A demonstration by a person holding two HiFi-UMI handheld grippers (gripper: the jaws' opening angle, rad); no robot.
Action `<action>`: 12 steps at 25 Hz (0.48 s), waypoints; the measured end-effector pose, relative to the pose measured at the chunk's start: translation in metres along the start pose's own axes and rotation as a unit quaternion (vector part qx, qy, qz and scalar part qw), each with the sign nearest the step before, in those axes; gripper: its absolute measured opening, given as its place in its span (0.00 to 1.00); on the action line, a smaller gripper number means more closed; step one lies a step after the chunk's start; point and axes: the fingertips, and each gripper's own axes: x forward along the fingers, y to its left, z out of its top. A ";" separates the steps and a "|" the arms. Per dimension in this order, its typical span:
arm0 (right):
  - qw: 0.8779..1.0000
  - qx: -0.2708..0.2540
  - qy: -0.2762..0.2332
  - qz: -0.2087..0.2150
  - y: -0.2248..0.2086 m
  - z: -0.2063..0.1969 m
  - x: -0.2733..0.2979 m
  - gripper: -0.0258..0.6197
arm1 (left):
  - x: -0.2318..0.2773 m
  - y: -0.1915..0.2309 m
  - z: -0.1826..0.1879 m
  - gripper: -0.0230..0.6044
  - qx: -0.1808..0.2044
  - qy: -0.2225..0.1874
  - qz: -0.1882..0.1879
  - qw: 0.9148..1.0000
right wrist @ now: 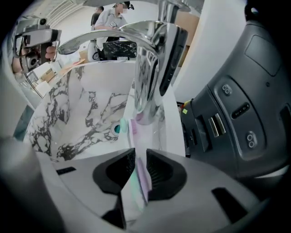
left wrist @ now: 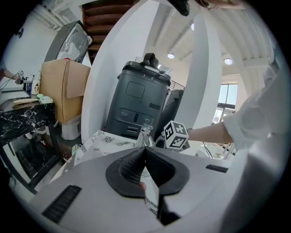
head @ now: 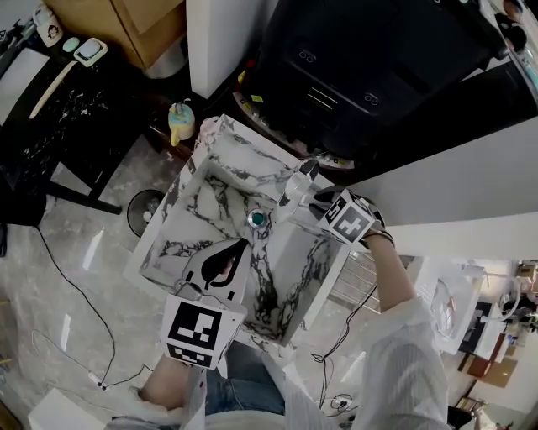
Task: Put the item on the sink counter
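Note:
My right gripper (right wrist: pixel 140 159) is shut on a thin flat item (right wrist: pixel 136 182) with pink and mint-green sides. The item's far end reaches toward the base of the chrome faucet (right wrist: pixel 148 77) on the sink's counter rim (right wrist: pixel 169 132). In the head view the right gripper (head: pixel 304 195) hangs beside the faucet (head: pixel 296 183) at the back of the white marble sink (head: pixel 189 180). My left gripper (head: pixel 238 247) hovers over the basin's near side, jaws together (left wrist: pixel 144 152). A small pink spot shows in the slot behind them; I cannot tell what it is.
A teal drain (head: pixel 256 219) sits in the basin floor. A large dark grey machine (head: pixel 353 76) stands right behind the sink. A yellow toy (head: pixel 180 122), a cardboard box (head: pixel 143 25) and a black marble table (head: pixel 59 117) lie to the left.

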 end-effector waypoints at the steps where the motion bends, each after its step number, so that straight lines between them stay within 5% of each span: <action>1: 1.000 -0.005 0.006 0.007 0.001 -0.001 0.001 0.17 | 0.000 0.001 0.000 0.06 -0.002 0.000 0.002 1.000; 12: 0.995 -0.060 0.062 0.058 0.013 -0.007 0.011 0.15 | 0.000 0.011 0.001 0.06 -0.009 -0.002 0.010 1.000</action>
